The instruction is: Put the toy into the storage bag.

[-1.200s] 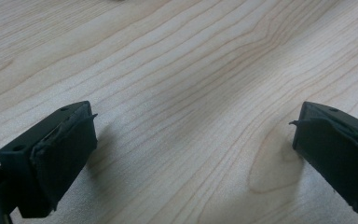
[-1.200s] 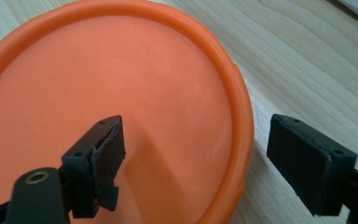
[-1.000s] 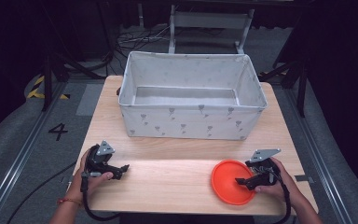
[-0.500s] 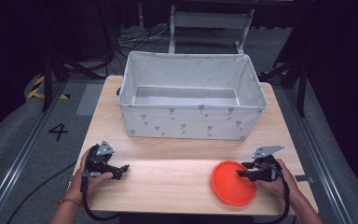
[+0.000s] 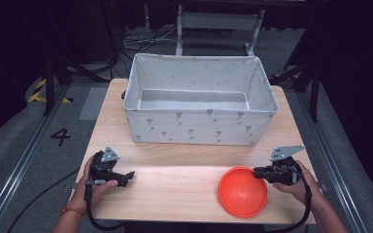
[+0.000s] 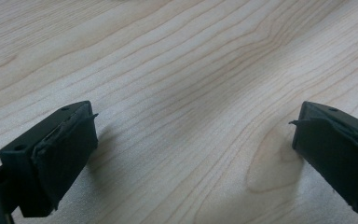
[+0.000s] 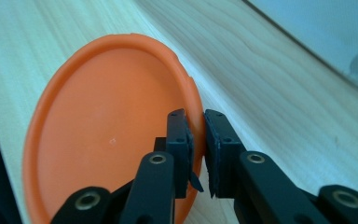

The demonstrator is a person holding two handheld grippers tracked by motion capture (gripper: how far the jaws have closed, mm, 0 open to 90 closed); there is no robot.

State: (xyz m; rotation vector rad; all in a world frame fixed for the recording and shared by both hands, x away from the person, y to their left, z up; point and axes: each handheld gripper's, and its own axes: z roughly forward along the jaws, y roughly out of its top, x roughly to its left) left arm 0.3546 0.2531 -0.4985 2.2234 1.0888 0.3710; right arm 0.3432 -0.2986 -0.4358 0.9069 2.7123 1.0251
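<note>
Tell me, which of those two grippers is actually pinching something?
The right gripper, by the table's near right corner: it is shut on the orange plate's rim. The left gripper sits open over bare wood.

Bright, evenly lit table [image 5: 184, 184] amid dark surroundings; soft, slightly blurry close-ups.

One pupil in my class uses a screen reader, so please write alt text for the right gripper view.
The right gripper has its two black jaws closed on the rim of an orange plate, one jaw inside the rim and one outside. The plate lies on a light wooden table, and a pale grey bin wall crosses the top right corner.
</note>
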